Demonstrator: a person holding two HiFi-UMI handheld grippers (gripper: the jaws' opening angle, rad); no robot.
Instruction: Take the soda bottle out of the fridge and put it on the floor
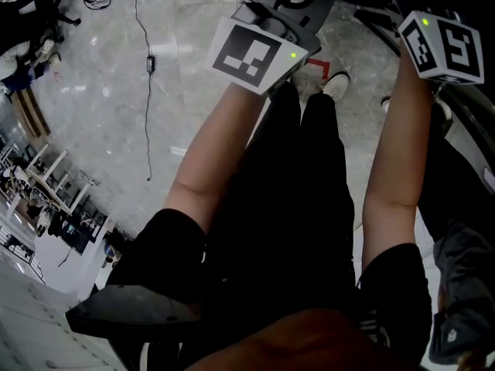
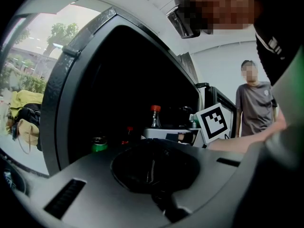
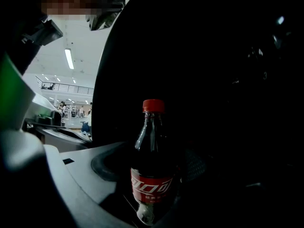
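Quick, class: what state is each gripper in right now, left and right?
Left gripper: closed, jaws look together with nothing between them.
Right gripper: closed on the soda bottle.

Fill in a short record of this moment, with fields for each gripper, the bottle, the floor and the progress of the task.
left gripper: jaws together, nothing between them
right gripper: jaws on the soda bottle
soda bottle: upright in the right gripper view, red cap on, red label, dark drink
floor: pale marble with a black cable lying on it
beyond the left gripper: a green can in a dark space
progress: bottle held, not yet set on the floor
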